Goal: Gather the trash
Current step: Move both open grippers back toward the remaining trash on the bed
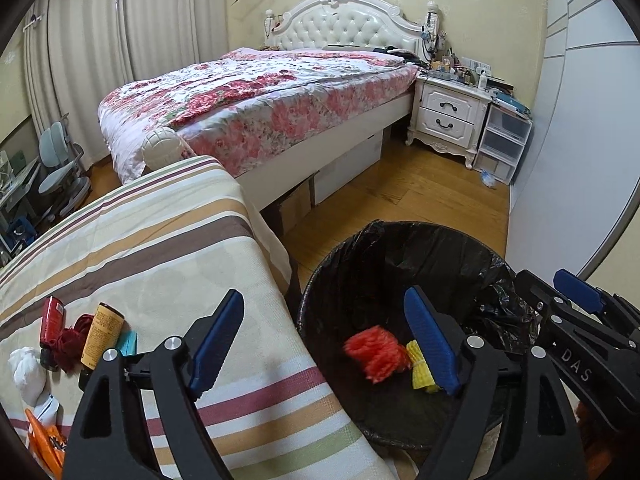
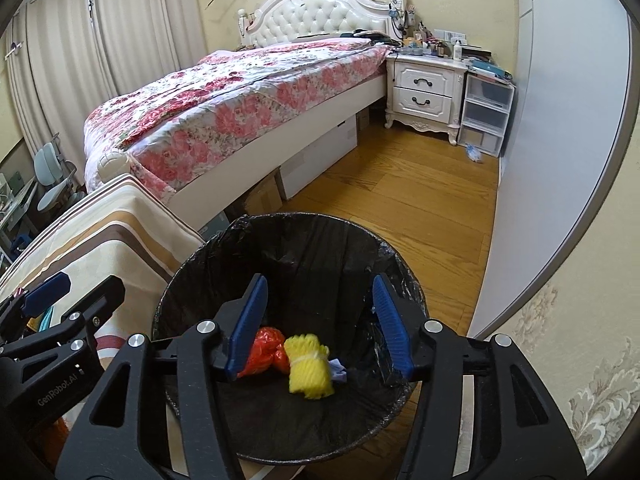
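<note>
Both tongs hang over the black-lined trash bin, which stands on the wood floor just beside the striped cloth's right edge, close enough that trash can be carried across in one short reach. The right tongs are parted with nothing between the blue pads; through the gap a yellow foam net shows blurred, so it may be dropping rather than lying on the liner, though I cannot be sure. Beside it sits an orange foam net, and a small bluish scrap peeks out behind the yellow one. The left tongs are also spread wide and empty, straddling the bin's rim: one pad over the striped cloth, the other over the bin, where the same orange and yellow pieces show.

More remains to collect near the cloth's left edge: a red bottle, dark red yarn, a yellow-labelled tube, a crumpled white tissue and something orange at the near corner.

Farther off stand the flowered bed, the white nightstand and the plastic drawers.
</note>
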`<action>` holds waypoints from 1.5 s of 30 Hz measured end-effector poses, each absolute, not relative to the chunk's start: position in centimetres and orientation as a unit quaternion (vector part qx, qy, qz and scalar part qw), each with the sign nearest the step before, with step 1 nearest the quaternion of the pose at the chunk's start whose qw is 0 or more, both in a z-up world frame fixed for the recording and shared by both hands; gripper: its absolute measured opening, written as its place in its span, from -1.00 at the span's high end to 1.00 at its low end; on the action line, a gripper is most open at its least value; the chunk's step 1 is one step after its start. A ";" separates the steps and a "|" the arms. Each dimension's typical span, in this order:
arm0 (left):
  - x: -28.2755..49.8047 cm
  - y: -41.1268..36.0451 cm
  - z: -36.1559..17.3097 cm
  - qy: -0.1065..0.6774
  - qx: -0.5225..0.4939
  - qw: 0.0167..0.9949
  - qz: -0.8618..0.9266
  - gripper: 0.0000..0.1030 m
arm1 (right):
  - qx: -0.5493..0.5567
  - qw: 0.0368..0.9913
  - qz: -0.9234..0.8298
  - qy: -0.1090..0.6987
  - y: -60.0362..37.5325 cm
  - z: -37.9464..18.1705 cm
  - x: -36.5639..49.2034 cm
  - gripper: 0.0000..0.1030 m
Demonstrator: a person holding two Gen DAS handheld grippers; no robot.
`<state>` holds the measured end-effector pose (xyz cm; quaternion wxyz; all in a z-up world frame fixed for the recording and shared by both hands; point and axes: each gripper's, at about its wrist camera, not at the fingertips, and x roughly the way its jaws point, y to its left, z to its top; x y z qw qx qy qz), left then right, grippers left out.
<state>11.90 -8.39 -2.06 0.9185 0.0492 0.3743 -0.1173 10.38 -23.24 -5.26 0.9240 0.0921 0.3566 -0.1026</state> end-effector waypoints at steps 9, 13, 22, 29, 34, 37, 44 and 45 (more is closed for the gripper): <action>10.3 -6.3 -0.7 0.364 0.043 0.924 -0.107 -0.56 | 0.082 0.926 -0.090 0.356 -21.8 -4.6 9.2 -0.11; 9.1 -4.5 -0.1 0.362 0.038 0.927 -0.095 -0.56 | 0.077 0.927 -0.078 0.357 -20.3 -4.3 8.5 -0.13; 5.9 -0.4 0.3 0.359 0.026 0.931 -0.068 -0.56 | 0.066 0.929 -0.047 0.361 -16.8 -3.9 6.8 -0.14; 3.6 4.0 0.5 0.362 0.010 0.932 -0.029 -0.56 | 0.048 0.929 -0.015 0.367 -13.5 -3.9 5.8 -0.14; 2.3 7.3 0.7 0.359 -0.005 0.933 0.002 -0.56 | 0.037 0.928 0.010 0.370 -11.0 -3.8 5.2 -0.14; 1.4 9.4 0.9 0.356 -0.013 0.934 0.021 -0.56 | 0.028 0.928 0.028 0.371 -9.2 -3.5 5.0 -0.14; -0.3 13.9 1.0 0.353 -0.030 0.933 0.059 -0.56 | 0.009 0.927 0.065 0.369 -5.7 -3.0 4.7 -0.14; -0.6 14.5 0.9 0.352 -0.032 0.933 0.065 -0.56 | 0.006 0.927 0.070 0.369 -5.1 -2.9 4.7 -0.14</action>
